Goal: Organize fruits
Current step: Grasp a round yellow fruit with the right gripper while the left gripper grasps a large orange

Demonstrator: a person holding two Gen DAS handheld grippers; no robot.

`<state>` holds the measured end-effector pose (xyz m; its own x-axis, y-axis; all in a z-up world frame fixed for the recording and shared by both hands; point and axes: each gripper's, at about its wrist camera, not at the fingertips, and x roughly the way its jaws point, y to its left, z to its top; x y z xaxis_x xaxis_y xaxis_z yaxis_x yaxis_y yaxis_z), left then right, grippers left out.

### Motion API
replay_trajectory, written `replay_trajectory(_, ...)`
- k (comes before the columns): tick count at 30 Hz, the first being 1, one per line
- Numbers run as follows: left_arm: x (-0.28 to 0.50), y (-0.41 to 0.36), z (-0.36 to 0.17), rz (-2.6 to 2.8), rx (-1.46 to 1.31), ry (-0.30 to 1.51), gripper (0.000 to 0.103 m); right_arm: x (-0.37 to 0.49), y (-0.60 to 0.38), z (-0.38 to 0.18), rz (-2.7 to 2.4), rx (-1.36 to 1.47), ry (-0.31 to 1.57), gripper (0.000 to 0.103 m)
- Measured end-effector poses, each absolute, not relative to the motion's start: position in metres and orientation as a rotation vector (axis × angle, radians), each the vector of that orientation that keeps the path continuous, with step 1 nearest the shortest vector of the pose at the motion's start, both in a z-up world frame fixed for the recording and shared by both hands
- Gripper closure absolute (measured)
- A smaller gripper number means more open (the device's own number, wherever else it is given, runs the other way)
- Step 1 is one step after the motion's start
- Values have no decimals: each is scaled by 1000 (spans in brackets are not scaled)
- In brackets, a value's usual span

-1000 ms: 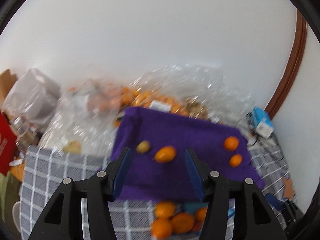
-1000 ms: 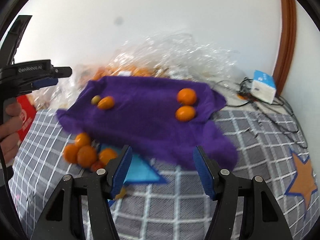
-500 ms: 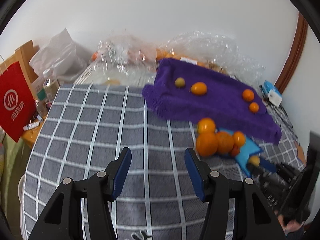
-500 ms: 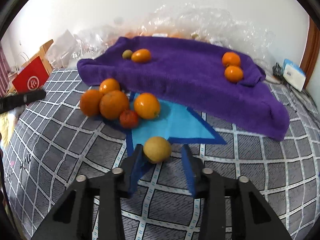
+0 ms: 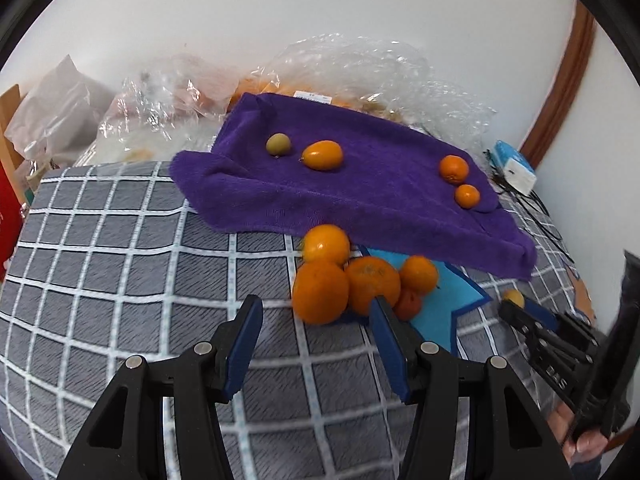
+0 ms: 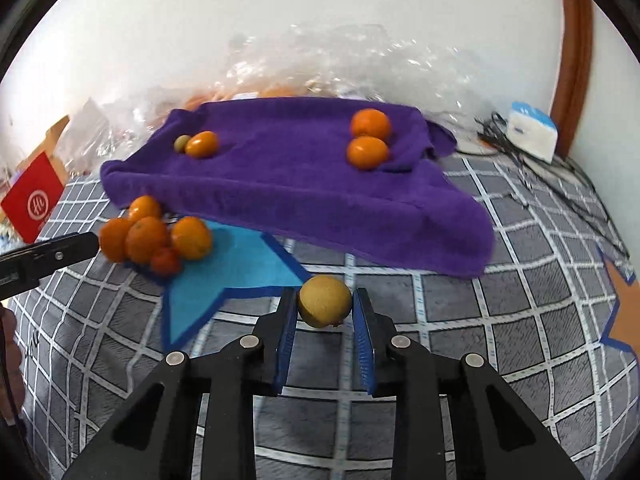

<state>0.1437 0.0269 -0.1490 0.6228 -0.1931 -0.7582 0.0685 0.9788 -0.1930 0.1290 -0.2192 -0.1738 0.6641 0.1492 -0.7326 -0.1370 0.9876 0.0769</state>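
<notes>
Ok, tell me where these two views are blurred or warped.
Left wrist view: fisheye bends the grid cloth; the orange pile is slightly soft.
Right wrist view: the yellow fruit between the right gripper pads is sharp; the clear plastic behind is smeared.

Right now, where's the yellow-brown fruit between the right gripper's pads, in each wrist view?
Left wrist: yellow-brown fruit small at the far right, just past the blue star patch, at the tip of the right gripper.
Right wrist: lower centre, between the blue pads, just off the star's edge.
Shared landmark: the purple towel, behind the fruit in both views.
</notes>
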Motion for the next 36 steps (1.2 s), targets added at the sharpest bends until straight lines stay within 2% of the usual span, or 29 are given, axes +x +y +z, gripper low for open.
replay_trajectory(2, 150, 29, -155, -137, -186, 889, 52, 132, -223, -177, 167, 39, 834, 75)
replay_trajectory(6, 158, 33, -164, -172, -232, 904, 72, 133, -227, -178, 174, 57, 838, 75)
replay_trajectory(18, 137, 56, -157, -137, -175, 880, 73, 132, -229, -181, 149, 61, 845, 75)
replay_trajectory(24, 147, 51, -164, -160, -177, 908, 71, 132, -231, -181, 149, 74, 845, 75)
replay_trajectory(27, 154, 45, -171, -135, -152, 914, 66, 132, -230, -181, 146, 68, 847, 75)
replay_trajectory(36, 149, 47, -173, -134, -168, 866, 66, 133, -230, -183, 146, 60, 860, 75)
